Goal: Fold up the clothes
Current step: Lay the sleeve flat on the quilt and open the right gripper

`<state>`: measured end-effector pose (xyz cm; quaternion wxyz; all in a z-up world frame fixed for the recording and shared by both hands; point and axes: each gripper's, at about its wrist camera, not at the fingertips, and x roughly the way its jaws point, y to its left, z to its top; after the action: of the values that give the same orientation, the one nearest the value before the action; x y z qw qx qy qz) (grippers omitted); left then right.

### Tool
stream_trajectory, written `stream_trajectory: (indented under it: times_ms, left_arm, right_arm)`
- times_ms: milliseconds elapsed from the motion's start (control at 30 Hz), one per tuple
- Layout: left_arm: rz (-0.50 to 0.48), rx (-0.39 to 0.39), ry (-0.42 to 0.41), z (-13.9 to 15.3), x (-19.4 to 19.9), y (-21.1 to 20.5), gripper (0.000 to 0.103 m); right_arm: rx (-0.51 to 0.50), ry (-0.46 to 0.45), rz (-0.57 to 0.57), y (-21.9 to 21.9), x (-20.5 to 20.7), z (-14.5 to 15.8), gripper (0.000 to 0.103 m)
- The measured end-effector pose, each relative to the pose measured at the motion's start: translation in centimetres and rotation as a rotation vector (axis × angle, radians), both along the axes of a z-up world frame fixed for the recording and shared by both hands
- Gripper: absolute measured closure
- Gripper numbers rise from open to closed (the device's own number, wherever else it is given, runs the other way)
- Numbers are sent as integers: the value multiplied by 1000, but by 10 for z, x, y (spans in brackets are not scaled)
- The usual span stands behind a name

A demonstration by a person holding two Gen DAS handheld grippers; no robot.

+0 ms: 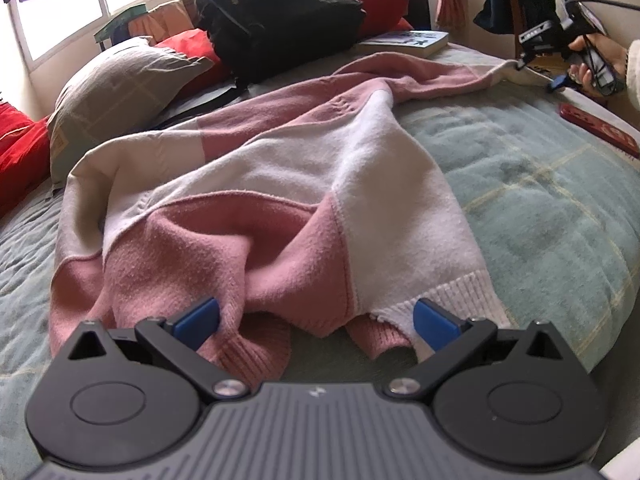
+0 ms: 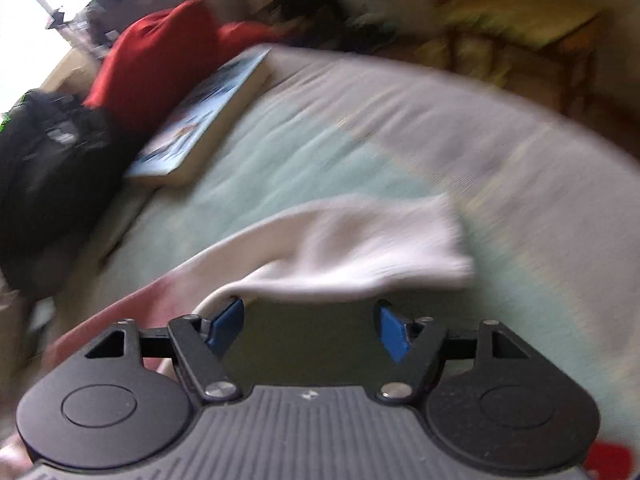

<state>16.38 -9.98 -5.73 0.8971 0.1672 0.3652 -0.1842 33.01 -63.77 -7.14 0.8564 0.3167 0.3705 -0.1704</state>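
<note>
Left wrist view: The left gripper point(image 1: 316, 322) sits at the near edge of the bed point(image 1: 540, 208), fingers point(image 1: 198, 322) spread wide and pinching nothing. The sweater point(image 1: 280, 200), pink and white, lies crumpled on the bed directly ahead. Its ribbed hem point(image 1: 436, 292) lies just beyond and between the fingertips, with one finger over the pink part and the other over the white part. The long axis of the sweater runs away from the fingers toward the far right corner of the bed, where one sleeve stretches out. There the right gripper point(image 1: 540, 62) is held in a hand point(image 1: 596, 64) by the sleeve end. A backpack point(image 1: 276, 16), a book point(image 1: 404, 42) and a pillow point(image 1: 116, 80) occupy the far edge.

Right wrist view: The picture is motion-blurred. The right gripper point(image 2: 310, 328) has its fingers point(image 2: 392, 334) spread, with nothing between them. The white cuff point(image 2: 360, 244) lies on the bed point(image 2: 520, 220) just ahead of the fingertips, released.

Judgement: the left gripper is nearer the hem, the right gripper nearer the sleeve.
</note>
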Motion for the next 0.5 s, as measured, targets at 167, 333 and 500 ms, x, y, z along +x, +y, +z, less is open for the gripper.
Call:
stream_trajectory:
  times_ms: [167,333,500]
  left_arm:
    - [-12,0,-5,0,0,-3,1]
    - [-9,0,-2,-1,-1,-4,1]
    - [-7,0,4,-1,-2,-1,1]
  right_arm:
    - [-114,-28,19,19,0,22,25]
    - [-174,-56,206,63,21,31,20]
    - [-226,0,335,100,46,7,20]
